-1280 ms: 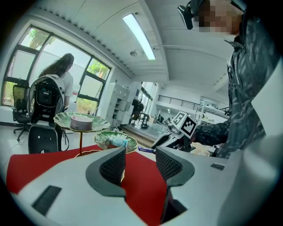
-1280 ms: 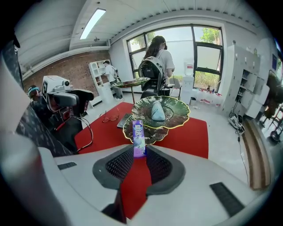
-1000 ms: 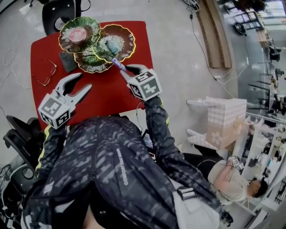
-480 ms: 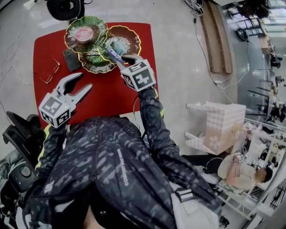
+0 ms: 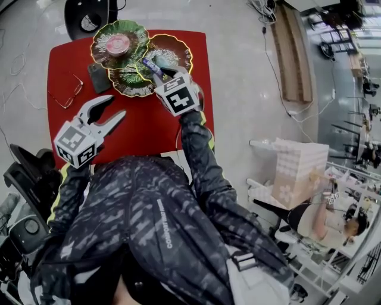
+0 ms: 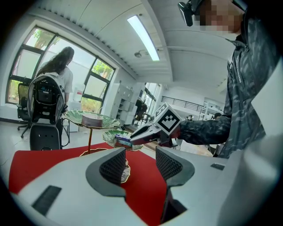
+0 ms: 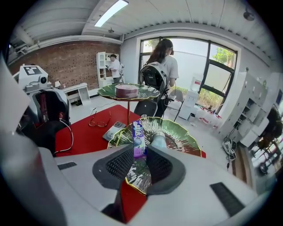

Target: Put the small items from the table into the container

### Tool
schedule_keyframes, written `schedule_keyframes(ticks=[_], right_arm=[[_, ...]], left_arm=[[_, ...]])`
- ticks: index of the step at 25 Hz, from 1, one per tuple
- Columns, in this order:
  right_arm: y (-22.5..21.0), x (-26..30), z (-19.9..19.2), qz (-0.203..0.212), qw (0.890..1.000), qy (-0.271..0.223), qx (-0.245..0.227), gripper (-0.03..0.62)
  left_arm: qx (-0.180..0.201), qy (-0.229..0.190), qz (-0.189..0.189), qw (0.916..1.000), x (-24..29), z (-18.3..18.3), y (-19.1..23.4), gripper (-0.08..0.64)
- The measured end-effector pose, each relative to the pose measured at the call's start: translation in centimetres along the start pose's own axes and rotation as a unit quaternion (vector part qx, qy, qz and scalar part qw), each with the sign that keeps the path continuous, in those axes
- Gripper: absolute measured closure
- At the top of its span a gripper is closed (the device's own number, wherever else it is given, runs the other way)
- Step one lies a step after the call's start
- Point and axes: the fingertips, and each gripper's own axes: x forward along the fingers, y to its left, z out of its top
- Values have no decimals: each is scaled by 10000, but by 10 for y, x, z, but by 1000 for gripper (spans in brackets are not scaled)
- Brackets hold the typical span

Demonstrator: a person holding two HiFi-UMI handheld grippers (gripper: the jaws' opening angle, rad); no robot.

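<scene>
My right gripper (image 5: 157, 71) is shut on a purple candy stick (image 5: 149, 64), which it holds over the green leaf-shaped dishes (image 5: 182, 49) of a tiered stand at the far end of the red table (image 5: 149, 125). In the right gripper view the candy stick (image 7: 138, 137) stands upright between the pads, above a dish (image 7: 185, 139) that holds a pale blue tube (image 7: 158, 141). The top dish (image 7: 106, 92) carries a pink round tin (image 7: 127, 90). My left gripper (image 5: 115, 107) hovers open over the table's left half, with nothing between its jaws (image 6: 138, 161).
Glasses (image 5: 68, 95) and a dark flat device (image 5: 95, 77) lie on the table left of the stand. A black chair (image 5: 89, 15) stands beyond the table's far end, another (image 5: 24, 173) at my left. A person with a backpack (image 7: 160, 66) stands behind the stand.
My right gripper has carried the candy stick further over the dishes, toward the far end of the table. The left gripper has stayed where it was.
</scene>
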Motion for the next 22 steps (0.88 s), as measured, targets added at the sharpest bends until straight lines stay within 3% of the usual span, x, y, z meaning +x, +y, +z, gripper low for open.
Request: schedule_keyframes(ticks=[14,22], right_arm=[[-4,2,10,-159,9992,-202,-321,491],[-7,-26,18,-114,9969,-721,-293,491]], left_arm=[[53,-39,94,9999,2,0,-10,344],[149,-6,364,9992,-2,-5,-21,344]])
